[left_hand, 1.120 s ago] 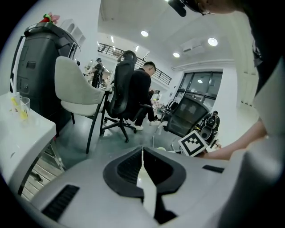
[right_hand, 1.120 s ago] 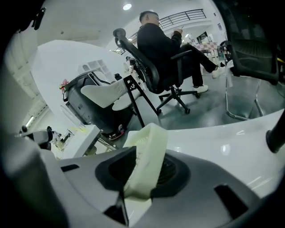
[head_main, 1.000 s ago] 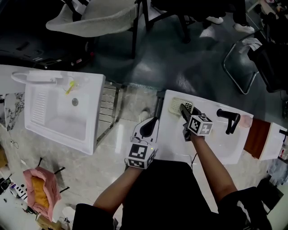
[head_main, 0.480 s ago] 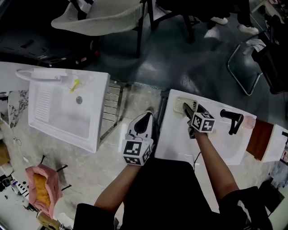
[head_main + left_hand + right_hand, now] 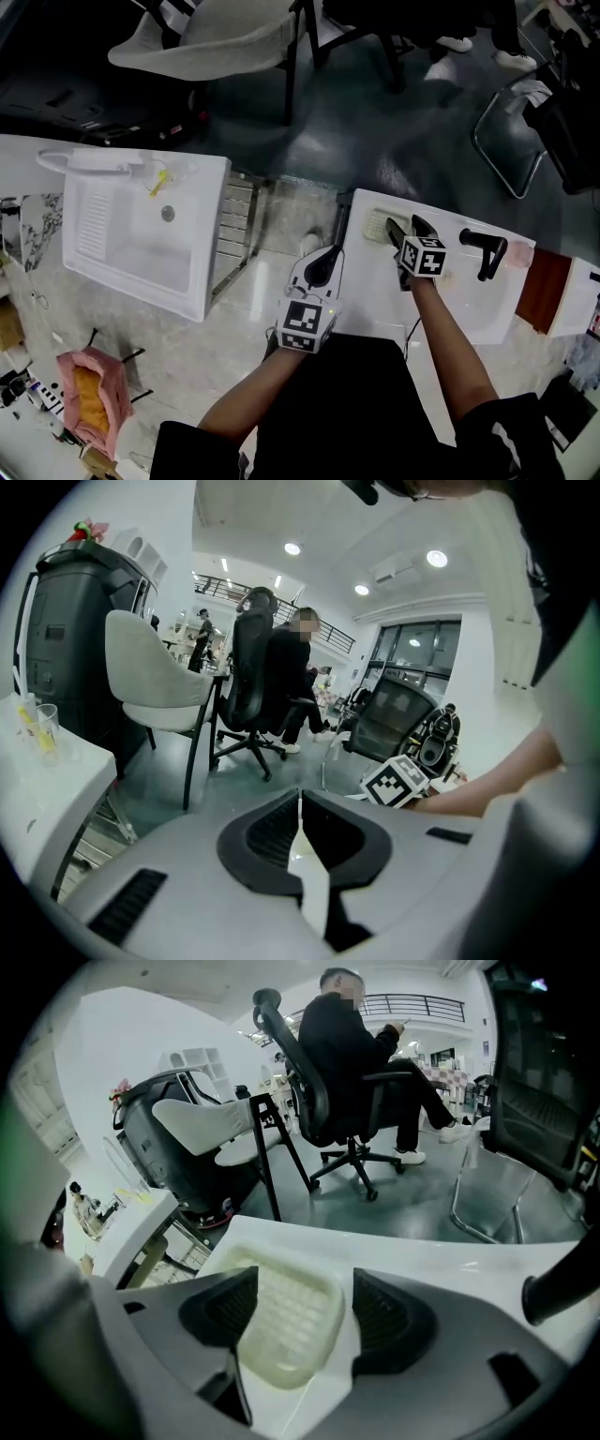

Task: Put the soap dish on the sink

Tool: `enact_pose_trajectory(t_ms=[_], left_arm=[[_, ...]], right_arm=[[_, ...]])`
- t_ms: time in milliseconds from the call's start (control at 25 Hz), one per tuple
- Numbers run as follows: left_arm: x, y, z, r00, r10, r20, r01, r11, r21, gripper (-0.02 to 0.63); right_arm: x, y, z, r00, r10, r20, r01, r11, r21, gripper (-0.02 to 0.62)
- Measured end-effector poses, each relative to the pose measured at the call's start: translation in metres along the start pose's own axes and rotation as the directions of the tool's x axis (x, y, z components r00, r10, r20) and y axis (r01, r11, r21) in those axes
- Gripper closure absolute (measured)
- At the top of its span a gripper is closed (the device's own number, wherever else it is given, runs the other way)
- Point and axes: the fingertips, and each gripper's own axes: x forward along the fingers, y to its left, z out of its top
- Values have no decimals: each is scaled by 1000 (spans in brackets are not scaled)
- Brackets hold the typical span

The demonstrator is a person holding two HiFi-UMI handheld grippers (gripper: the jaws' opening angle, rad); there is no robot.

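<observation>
The pale yellow-green soap dish (image 5: 378,223) (image 5: 286,1324) lies flat on the far left corner of the white sink (image 5: 361,300) (image 5: 422,1252). My right gripper (image 5: 405,228) (image 5: 305,1316) hangs over it, open. Its jaws have just been opening and the dish sits loose between them. A gap shows between the dish and the right pad (image 5: 389,1321). The left pad (image 5: 220,1312) stands at the dish's edge. My left gripper (image 5: 319,267) (image 5: 300,803) is shut on nothing and hovers at the sink's left edge.
A black faucet (image 5: 483,251) stands at the sink's back, with a brown towel (image 5: 532,286) to its right. A second white sink (image 5: 131,244) stands at the left. Office chairs (image 5: 319,1072) and a seated person are beyond. A pink bag (image 5: 89,398) lies on the floor.
The right jaws have spread apart off the soap dish, which stays on the sink's corner. The left gripper has barely shifted.
</observation>
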Motion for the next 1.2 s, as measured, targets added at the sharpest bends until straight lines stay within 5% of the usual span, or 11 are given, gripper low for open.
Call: enact_pose_trajectory(t_ms=[600,1200], left_arm=[[-18,-5,24,999,-4,54,2,1000,28,591],[-93,-52,10,987,73,142,-82,995,61,591]], right_arm=[[-40,-6,-4,998,32,45,-34,999,43,295],[-171,1,-38,969,106,221,-98,994,-46,313]])
